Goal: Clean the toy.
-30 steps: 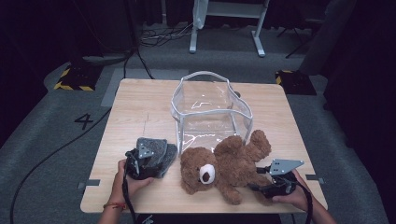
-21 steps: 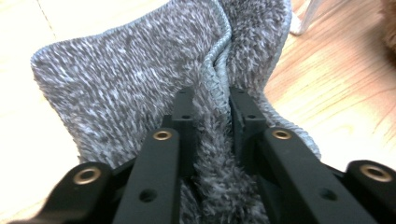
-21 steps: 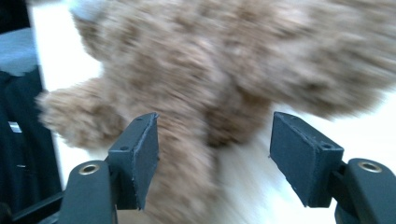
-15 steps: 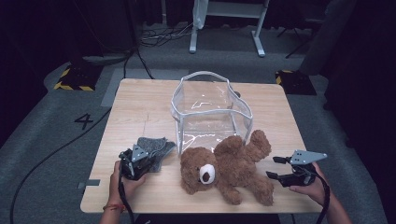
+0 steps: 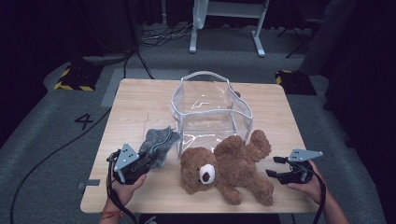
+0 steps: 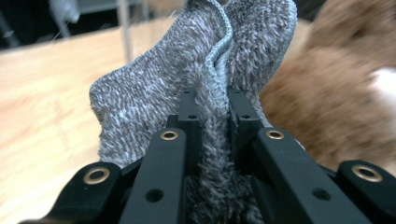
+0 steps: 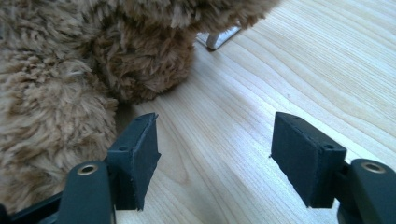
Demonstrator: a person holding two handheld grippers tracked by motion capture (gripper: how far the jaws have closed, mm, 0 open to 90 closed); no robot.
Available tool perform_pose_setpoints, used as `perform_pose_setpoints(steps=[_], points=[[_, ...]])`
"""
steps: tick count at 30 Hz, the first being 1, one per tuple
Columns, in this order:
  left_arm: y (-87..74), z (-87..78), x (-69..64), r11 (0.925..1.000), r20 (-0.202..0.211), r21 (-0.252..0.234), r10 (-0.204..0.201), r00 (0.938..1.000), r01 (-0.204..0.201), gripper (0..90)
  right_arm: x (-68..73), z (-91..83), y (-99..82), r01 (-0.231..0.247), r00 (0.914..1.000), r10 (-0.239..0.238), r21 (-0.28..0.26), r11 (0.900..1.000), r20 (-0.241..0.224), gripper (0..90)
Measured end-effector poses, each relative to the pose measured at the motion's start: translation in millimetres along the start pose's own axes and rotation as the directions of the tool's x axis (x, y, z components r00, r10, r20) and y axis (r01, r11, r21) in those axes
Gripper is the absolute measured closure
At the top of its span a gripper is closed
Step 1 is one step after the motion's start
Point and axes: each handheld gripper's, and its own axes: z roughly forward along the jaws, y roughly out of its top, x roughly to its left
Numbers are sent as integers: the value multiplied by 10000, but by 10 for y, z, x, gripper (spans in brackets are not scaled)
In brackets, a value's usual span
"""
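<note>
A grey fuzzy cloth (image 5: 159, 142) hangs bunched above the table's front left. My left gripper (image 5: 148, 161) is shut on its lower edge, and its jaws have just been closing with the cloth between them. In the left gripper view the cloth (image 6: 154, 88) stands up between the black fingers (image 6: 189, 116). A brown teddy bear (image 5: 224, 165) lies on its back at the front centre, white muzzle up. My right gripper (image 5: 273, 166) stands open to the right of the bear's leg, apart from it. In the right gripper view the bear's fur (image 7: 70, 70) is beside the left pad (image 7: 140, 154), with bare wood between the pads.
A clear plastic bag with a white rim (image 5: 210, 109) stands open-topped in the middle of the wooden table (image 5: 140, 102), just behind the bear and right of the cloth. The table's right edge is close to my right hand. Cables and a stand are on the floor beyond.
My left gripper closed on the grey cloth and lifted it off the table. My right gripper drew away to the right from the bear's leg.
</note>
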Motion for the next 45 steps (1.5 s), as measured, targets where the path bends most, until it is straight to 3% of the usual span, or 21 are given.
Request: perform_pose_setpoints(steps=[4,7,14,19,23,26,29,31,33,35,40,41,42,45], points=[[112,-9,-204,9985,498,-244,511,9974,-500,788,23,-11,32,-44,9999,45,-76,10000,153,319],[192,8,-359,9956,966,-423,877,9915,-839,788,49,-1,51,107,9998,-106,-54,9999,188,320],[274,143,-717,9852,1952,-336,1716,9656,-1683,787,116,1,63,321,9995,-321,-79,9995,9,319],[236,286,-804,9833,2380,-57,1779,9549,-1817,785,178,-41,104,477,9986,-485,-330,9983,-230,305],[188,429,-905,9746,2781,389,2015,9392,-2206,783,241,-68,140,493,9948,-554,-718,9962,-860,277],[130,566,-964,9719,3084,724,1917,9317,-2239,782,272,-73,154,582,9922,-664,-784,9952,-1057,276],[104,634,-986,9753,3258,700,1761,9289,-2094,782,310,-77,172,621,9890,-737,-921,9938,-1284,281],[74,668,-1005,9756,3321,688,1747,9269,-2086,782,334,-96,188,857,9906,-952,-970,9916,-980,284],[31,698,-1043,9714,3288,743,1898,9251,-2257,782,335,-129,201,576,9897,-735,-1273,9902,-1232,284],[27,701,-1073,9669,3119,765,2088,9269,-2435,783,352,-120,212,409,9852,-605,-1229,9916,-1605,266],[24,674,-1042,9619,2730,886,2262,9350,-2586,783,530,119,204,1163,9727,-1186,-232,9929,-1994,255],[18,658,-1031,9629,2647,894,2236,9381,-2548,783,607,265,199,1406,9721,-1337,228,9898,-1925,299],[17,640,-1009,9623,2529,922,2259,9407,-2559,783,607,265,199,1406,9721,-1337,228,9898,-1925,299],[21,613,-939,9646,2264,1003,2166,9496,-2439,784,741,508,218,1691,9728,-1532,804,9823,-1737,331]])
